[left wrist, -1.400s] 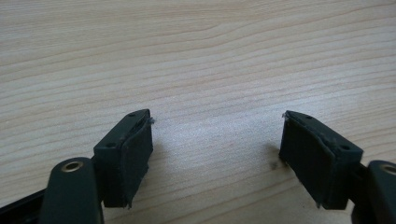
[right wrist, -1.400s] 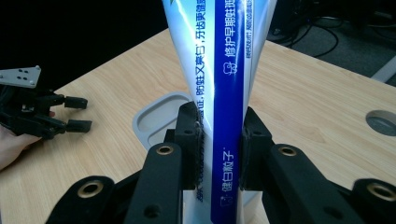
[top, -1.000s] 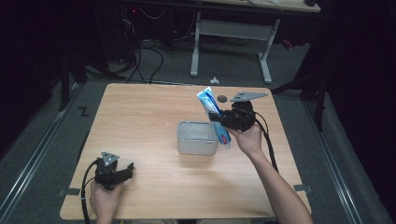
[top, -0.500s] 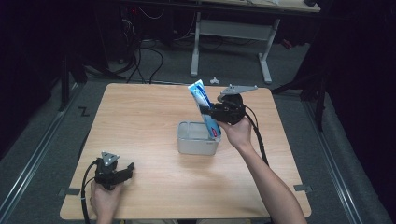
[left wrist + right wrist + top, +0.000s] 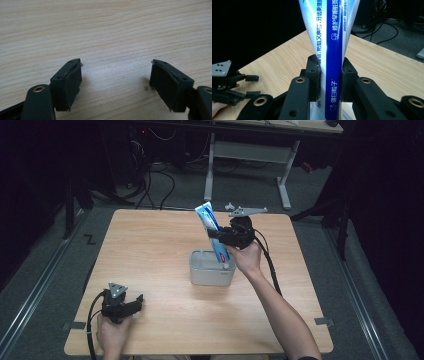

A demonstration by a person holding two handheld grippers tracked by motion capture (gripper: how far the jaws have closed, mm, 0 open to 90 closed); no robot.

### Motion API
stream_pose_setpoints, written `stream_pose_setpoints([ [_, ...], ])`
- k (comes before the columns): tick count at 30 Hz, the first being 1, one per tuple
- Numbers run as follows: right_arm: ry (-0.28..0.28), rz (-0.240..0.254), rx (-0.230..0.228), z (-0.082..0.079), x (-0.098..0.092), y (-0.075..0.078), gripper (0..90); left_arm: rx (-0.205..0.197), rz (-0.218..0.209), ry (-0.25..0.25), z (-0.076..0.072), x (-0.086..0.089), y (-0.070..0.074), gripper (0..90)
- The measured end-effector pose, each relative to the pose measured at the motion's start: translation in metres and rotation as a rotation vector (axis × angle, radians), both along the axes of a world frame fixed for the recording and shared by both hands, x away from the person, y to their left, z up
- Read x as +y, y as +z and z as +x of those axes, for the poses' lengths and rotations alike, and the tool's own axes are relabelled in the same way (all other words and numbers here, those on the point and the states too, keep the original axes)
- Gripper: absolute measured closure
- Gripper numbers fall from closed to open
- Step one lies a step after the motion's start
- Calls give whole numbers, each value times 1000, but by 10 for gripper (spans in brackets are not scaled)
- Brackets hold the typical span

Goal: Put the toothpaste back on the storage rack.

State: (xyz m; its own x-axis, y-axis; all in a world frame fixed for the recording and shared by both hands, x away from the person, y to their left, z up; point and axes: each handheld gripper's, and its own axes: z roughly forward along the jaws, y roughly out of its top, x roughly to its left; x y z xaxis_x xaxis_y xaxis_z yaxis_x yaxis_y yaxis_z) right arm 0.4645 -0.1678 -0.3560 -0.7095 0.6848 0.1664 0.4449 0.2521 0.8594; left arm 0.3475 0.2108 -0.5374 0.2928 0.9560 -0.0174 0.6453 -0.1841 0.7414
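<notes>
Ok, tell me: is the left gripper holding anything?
No, the left gripper has its jaws apart over bare table, with nothing between them.

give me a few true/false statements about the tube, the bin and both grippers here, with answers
1. The right gripper is shut on the toothpaste tube. True.
2. The tube lies flat on the table. False: it is held nearly upright, its lower end in the grey bin.
3. The left gripper holds the bin. False: its jaws are open over bare table near the front left corner.
4. The bin stands near the middle of the table. True.
5. The tube is red and yellow. False: it is blue and white.
</notes>
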Motion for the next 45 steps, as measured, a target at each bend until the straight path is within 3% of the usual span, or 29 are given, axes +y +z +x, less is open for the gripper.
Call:
stream_pose_setpoints([
  [17,-16,3,3,9,10,-7,741,1,1,0,0,0,0,260],
  [26,-15,-28,-11,8,16,-12,738,0,-1,0,0,0,0,260],
  [45,-20,-65,13,10,18,-27,733,1,2,0,0,0,0,260],
])
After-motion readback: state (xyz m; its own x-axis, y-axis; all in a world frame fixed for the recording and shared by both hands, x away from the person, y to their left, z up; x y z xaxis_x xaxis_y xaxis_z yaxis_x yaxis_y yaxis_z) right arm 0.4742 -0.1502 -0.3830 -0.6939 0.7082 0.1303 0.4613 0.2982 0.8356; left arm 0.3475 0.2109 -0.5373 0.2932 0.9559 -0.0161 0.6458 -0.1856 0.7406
